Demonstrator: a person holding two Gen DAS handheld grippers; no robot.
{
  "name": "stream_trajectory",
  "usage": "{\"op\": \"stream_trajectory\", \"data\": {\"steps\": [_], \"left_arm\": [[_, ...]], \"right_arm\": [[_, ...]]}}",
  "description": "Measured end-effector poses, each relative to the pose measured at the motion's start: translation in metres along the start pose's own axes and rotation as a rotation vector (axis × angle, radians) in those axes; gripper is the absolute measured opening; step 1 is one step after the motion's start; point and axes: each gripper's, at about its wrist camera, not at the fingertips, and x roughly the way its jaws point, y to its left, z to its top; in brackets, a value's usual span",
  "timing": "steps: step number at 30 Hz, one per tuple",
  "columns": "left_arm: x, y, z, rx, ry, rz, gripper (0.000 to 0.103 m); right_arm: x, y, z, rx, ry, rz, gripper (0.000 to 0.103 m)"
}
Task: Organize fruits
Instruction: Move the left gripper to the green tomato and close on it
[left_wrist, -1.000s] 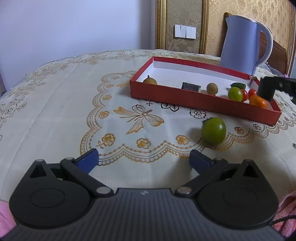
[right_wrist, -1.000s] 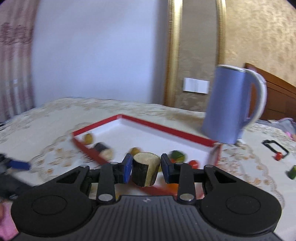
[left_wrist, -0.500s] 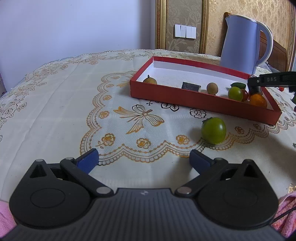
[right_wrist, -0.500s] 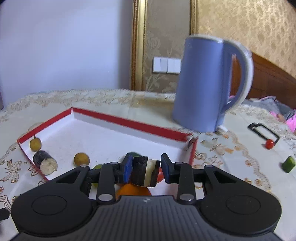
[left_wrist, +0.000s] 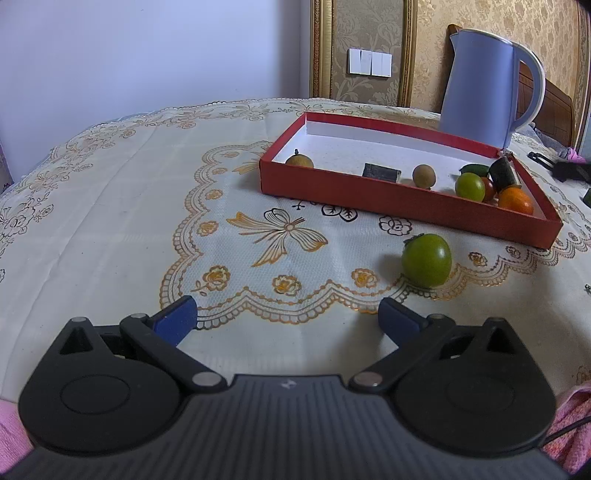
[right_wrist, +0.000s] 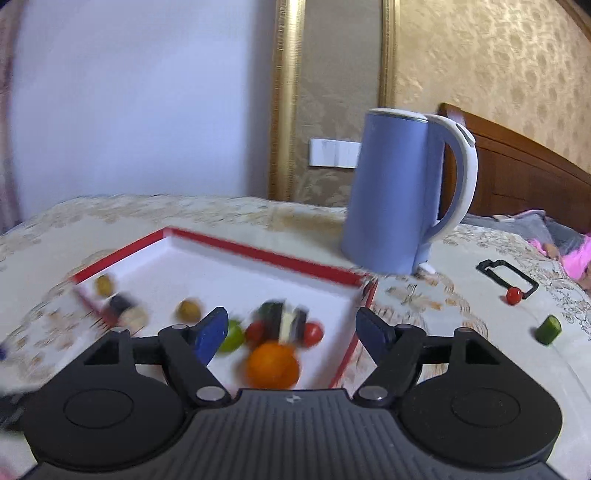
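A red box (left_wrist: 406, 206) (right_wrist: 266, 254) with a white floor holds several fruits. Among them are an orange (left_wrist: 515, 199) (right_wrist: 272, 364), a green fruit (left_wrist: 469, 186), two brown round fruits and dark cucumber pieces. My right gripper (right_wrist: 291, 334) hangs above the box's near right corner; its jaws are opening and nothing is pressed between them. A dark cucumber piece (right_wrist: 281, 322) (left_wrist: 502, 172) lies below the gap, among the fruits. A green tomato (left_wrist: 427, 260) sits on the cloth in front of the box. My left gripper (left_wrist: 286, 314) rests open above the cloth, left of the tomato.
A blue kettle (left_wrist: 487, 81) (right_wrist: 402, 188) stands behind the box. To the right on the cloth lie a black clip (right_wrist: 506, 275), a small red tomato (right_wrist: 513, 295) and a green cucumber piece (right_wrist: 549, 329). Pink cloth shows at the right edge.
My right gripper carried the dark cucumber piece over the box, opened and let it go; the piece now lies among the fruits. The left gripper has not moved.
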Motion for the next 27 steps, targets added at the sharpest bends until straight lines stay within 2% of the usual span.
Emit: {"op": "stream_trajectory", "data": {"steps": [4,7,10,13,17,20,22,23,24,25,27], "left_arm": [[0.0,0.0,0.0,0.001,0.0,0.001,0.103],[-0.005,-0.001,-0.001,0.009,-0.017,0.009,0.103],[-0.017,-0.006,-0.001,0.008,-0.056,-0.034,0.103],[-0.027,-0.015,0.004,-0.002,-0.088,-0.096,0.103],[-0.024,-0.04,0.013,0.068,-0.104,-0.092,0.103],[-0.016,-0.056,0.018,0.107,-0.104,-0.089,0.103],[-0.01,-0.062,0.021,0.127,-0.099,-0.088,0.096],[-0.006,-0.064,0.022,0.139,-0.09,-0.087,0.084],[-0.002,-0.066,0.022,0.143,-0.076,-0.091,0.078],[0.001,-0.066,0.023,0.137,-0.064,-0.09,0.076],[0.009,-0.065,0.023,0.13,-0.027,-0.103,0.059]], "right_arm": [[-0.039,0.008,-0.033,-0.027,0.021,0.103,0.076],[-0.05,0.016,-0.057,-0.045,0.019,0.117,0.076],[-0.047,0.018,-0.072,-0.064,0.003,0.093,0.076],[-0.032,0.003,-0.075,0.021,0.056,0.13,0.079],[-0.023,-0.019,-0.078,0.162,0.1,0.168,0.079],[-0.023,-0.026,-0.081,0.206,0.108,0.164,0.079],[-0.023,-0.024,-0.08,0.195,0.108,0.169,0.079],[-0.023,-0.023,-0.08,0.188,0.105,0.17,0.079],[-0.024,-0.022,-0.08,0.182,0.102,0.172,0.08],[-0.025,-0.021,-0.08,0.18,0.1,0.173,0.081],[-0.024,-0.023,-0.08,0.187,0.099,0.171,0.085]]}}
